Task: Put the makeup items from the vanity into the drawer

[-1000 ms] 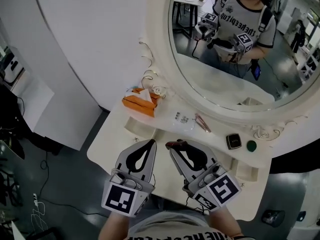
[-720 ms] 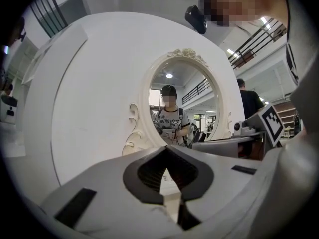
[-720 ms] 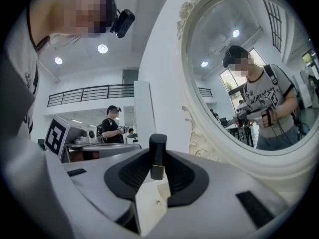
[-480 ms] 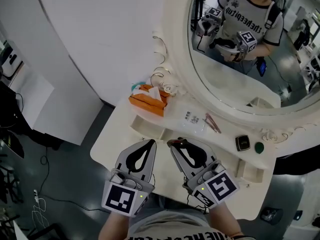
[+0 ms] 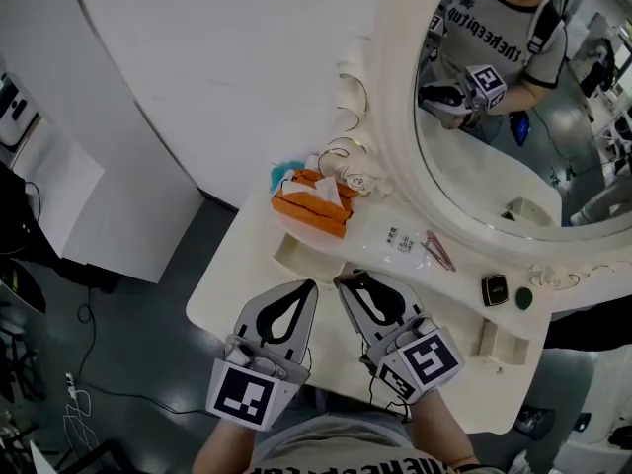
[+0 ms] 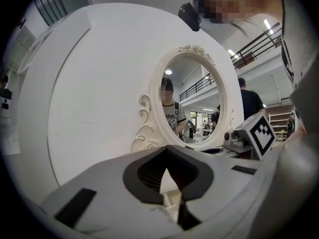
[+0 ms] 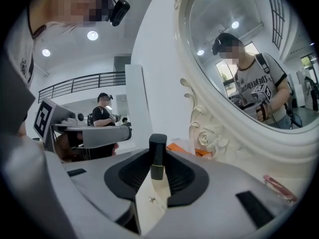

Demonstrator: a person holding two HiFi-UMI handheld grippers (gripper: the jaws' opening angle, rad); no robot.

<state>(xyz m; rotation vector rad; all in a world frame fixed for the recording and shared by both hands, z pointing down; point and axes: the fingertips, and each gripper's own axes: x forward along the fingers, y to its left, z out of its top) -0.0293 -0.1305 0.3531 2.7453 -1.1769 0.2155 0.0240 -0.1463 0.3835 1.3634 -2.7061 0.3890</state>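
My right gripper [image 5: 350,284] is shut on a small black lipstick tube [image 5: 345,281] with a gold band [image 7: 158,159], which stands up between its tips [image 7: 157,152]. My left gripper [image 5: 308,288] hovers beside it over the vanity's front edge, its tips together and nothing in them [image 6: 166,149]. On the white vanity top [image 5: 237,265] lie a clear printed packet [image 5: 397,240], thin pink tweezers [image 5: 439,251], a black compact [image 5: 495,290] and a round green item [image 5: 523,298]. No open drawer shows.
An orange tissue pack [image 5: 314,203] sits at the back left by the carved oval mirror frame [image 5: 395,156]. Shallow recessed trays sit in the top at the left [image 5: 296,255] and right [image 5: 491,342]. Grey floor and a white cabinet [image 5: 69,205] lie to the left.
The head view has swung, so the vanity and mirror sit further right and lower in the picture. Both grippers keep their places side by side; the right one still holds the lipstick.
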